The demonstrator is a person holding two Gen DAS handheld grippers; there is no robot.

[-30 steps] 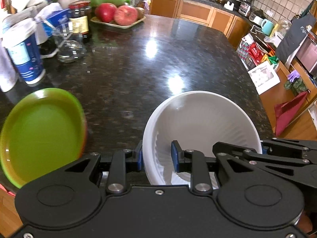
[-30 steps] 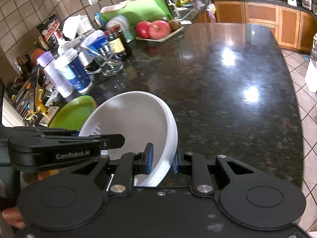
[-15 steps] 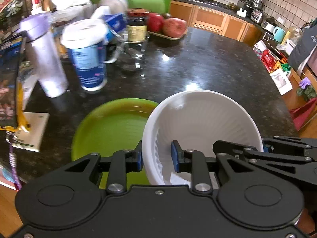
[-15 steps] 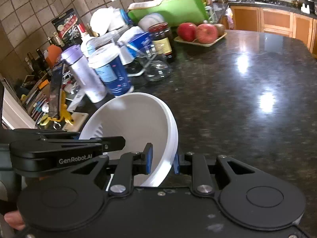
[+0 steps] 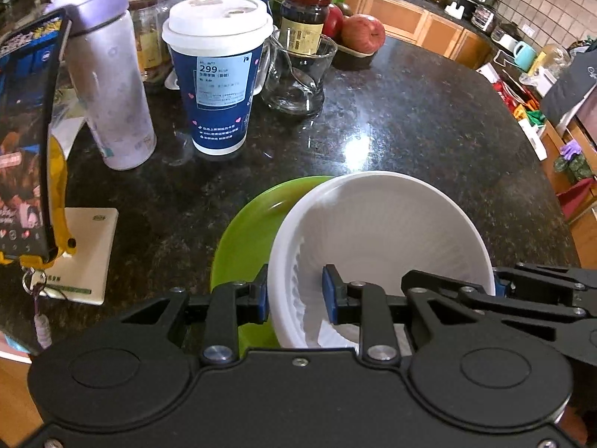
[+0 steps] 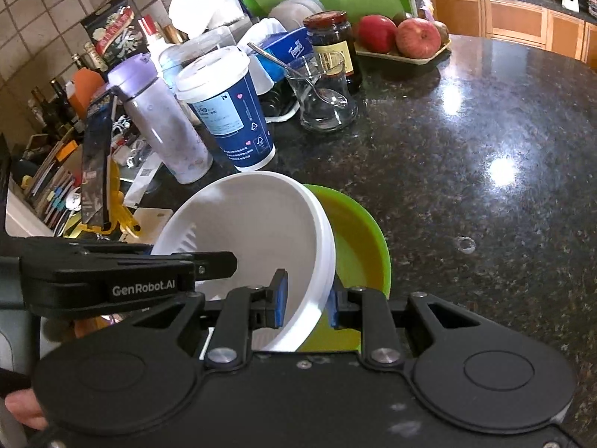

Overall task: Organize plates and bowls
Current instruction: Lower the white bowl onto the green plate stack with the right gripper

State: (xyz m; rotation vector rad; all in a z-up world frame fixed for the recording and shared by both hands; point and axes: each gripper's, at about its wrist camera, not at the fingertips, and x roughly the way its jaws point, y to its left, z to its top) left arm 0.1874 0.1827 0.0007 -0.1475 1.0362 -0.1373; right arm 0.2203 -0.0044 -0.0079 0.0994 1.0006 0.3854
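A large white ribbed bowl (image 5: 384, 239) is held over a green plate (image 5: 253, 224) on the black granite counter. My left gripper (image 5: 294, 295) is shut on the bowl's left rim. My right gripper (image 6: 308, 298) is shut on the bowl's right rim (image 6: 321, 261), and the green plate (image 6: 358, 246) shows beneath and to the right of the bowl there. I cannot tell whether the bowl touches the plate. The right gripper's body also shows at the right edge of the left wrist view (image 5: 522, 291).
A blue paper cup (image 5: 218, 78), a purple bottle (image 5: 108, 86), a glass with a spoon (image 5: 298, 74), a dark jar (image 5: 304, 18) and a tray of apples (image 6: 403, 37) crowd the far left. A phone on a yellow stand (image 5: 26, 142) is at the left.
Both grippers have carried the white bowl to the left, from beside the green plate to over it. The cups and bottle now appear closer.
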